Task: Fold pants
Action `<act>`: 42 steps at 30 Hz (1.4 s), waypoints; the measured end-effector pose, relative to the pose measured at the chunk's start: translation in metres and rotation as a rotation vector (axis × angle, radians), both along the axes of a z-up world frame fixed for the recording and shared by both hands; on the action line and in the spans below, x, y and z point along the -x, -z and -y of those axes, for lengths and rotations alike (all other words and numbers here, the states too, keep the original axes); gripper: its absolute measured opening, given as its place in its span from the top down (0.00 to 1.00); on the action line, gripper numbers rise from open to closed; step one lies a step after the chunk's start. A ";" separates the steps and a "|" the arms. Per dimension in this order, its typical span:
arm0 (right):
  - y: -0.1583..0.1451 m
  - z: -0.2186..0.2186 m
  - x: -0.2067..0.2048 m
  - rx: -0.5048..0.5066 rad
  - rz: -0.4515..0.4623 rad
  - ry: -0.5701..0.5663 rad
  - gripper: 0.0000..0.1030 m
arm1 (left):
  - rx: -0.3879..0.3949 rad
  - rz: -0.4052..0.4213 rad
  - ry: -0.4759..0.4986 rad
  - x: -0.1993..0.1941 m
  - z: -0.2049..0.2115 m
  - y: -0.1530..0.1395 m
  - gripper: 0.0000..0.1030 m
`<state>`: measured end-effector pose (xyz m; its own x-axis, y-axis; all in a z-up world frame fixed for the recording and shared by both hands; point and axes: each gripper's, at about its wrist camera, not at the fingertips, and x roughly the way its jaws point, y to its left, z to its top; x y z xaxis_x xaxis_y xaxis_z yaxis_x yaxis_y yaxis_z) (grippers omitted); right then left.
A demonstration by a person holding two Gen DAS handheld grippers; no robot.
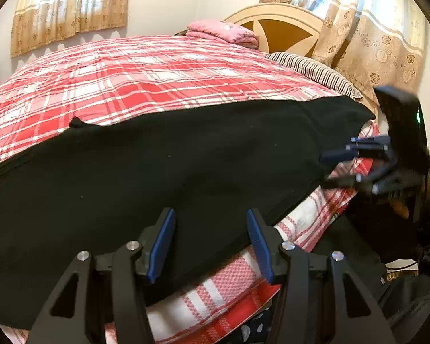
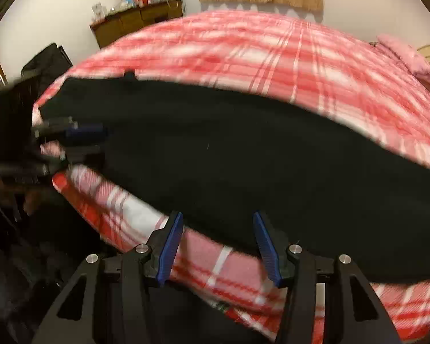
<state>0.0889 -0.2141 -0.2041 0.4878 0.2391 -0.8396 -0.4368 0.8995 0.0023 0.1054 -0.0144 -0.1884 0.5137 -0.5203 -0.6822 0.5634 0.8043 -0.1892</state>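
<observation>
Black pants (image 1: 163,166) lay flat, lengthwise along near edge of bed (image 1: 146,71), on red-white plaid cover. Left gripper (image 1: 210,246): jaws wide open, holding nothing, blue pads straddling near hem of pants. Right gripper (image 2: 218,248): jaws wide open, empty, poised at near edge of pants. Pink folded blanket (image 1: 223,33) and striped pillow (image 1: 315,71) sat by headboard (image 1: 283,25). Wooden dresser (image 2: 137,20) stood against far wall.
</observation>
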 end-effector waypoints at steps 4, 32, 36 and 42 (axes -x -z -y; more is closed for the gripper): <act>-0.022 0.006 -0.005 -0.065 -0.023 -0.003 0.49 | -0.032 0.077 -0.075 -0.004 -0.017 -0.012 0.43; 0.004 -0.144 -0.214 -0.502 -0.307 0.013 0.57 | -0.105 0.043 -0.463 -0.033 -0.094 0.001 0.27; 0.008 -0.143 -0.214 -0.556 -0.350 0.014 0.66 | -0.113 0.047 -0.459 -0.032 -0.092 0.001 0.26; 0.012 -0.145 -0.210 -0.594 -0.375 0.005 0.76 | -0.124 0.052 -0.454 -0.032 -0.091 0.002 0.24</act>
